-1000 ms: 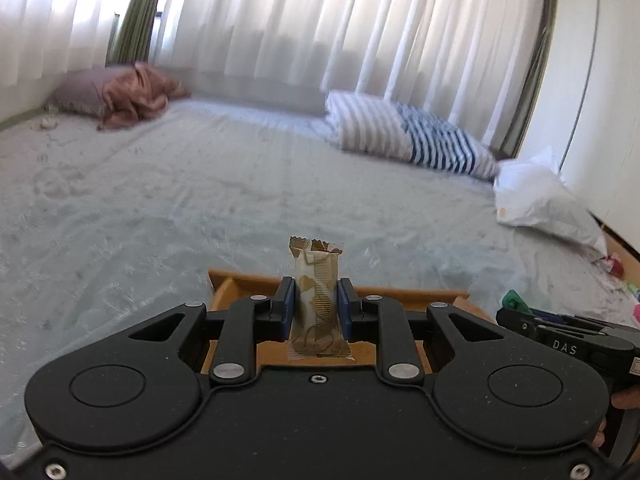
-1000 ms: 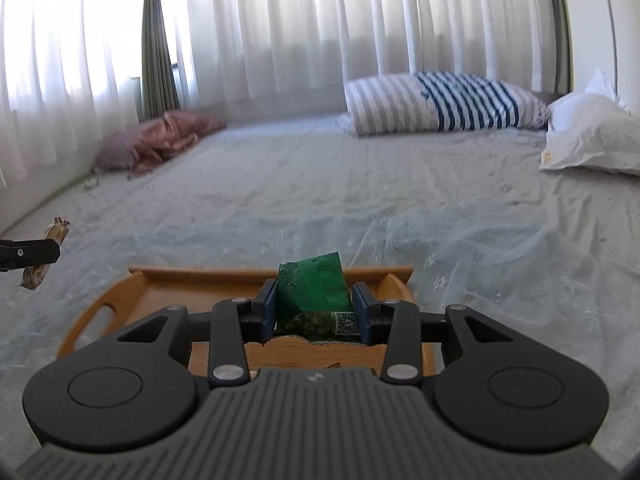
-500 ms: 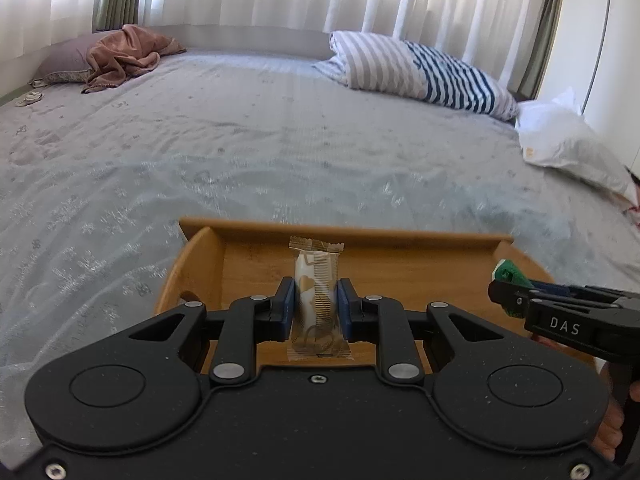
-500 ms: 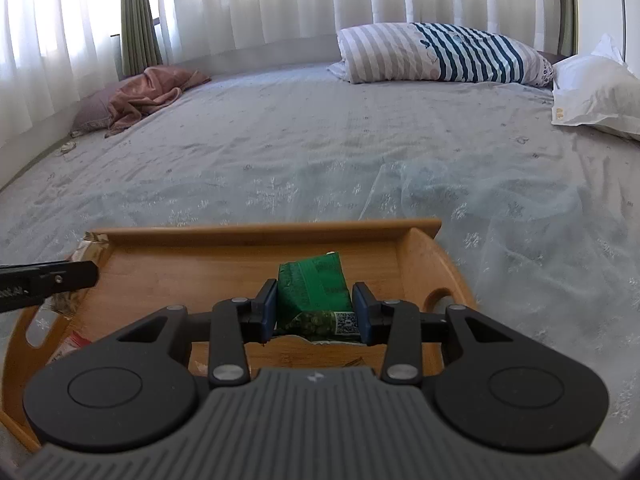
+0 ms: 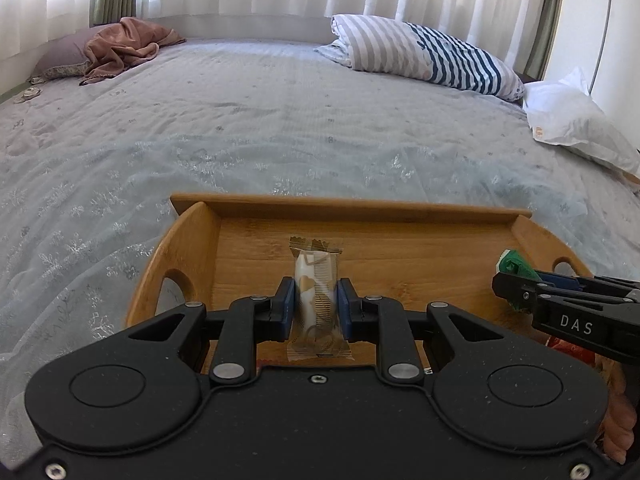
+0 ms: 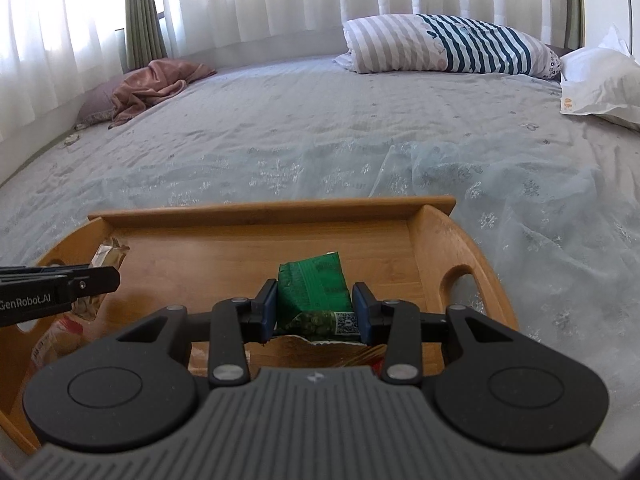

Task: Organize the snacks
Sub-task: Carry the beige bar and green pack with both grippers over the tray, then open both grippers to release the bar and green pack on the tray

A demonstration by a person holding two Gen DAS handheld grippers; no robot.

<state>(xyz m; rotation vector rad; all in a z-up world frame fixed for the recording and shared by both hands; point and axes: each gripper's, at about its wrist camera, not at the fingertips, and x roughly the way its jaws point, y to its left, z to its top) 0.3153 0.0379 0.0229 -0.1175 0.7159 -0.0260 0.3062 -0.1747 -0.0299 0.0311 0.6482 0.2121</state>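
Both grippers had come down over the wooden tray (image 5: 348, 204): the left gripper (image 5: 316, 308) pinched a beige snack bar (image 5: 316, 292), the right gripper (image 6: 314, 308) a green packet (image 6: 312, 288), ready to release.

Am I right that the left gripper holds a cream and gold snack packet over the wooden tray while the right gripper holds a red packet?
Not quite: the right gripper holds a green packet, as the right wrist view shows. The left gripper does hold the cream and gold snack packet over the wooden tray.
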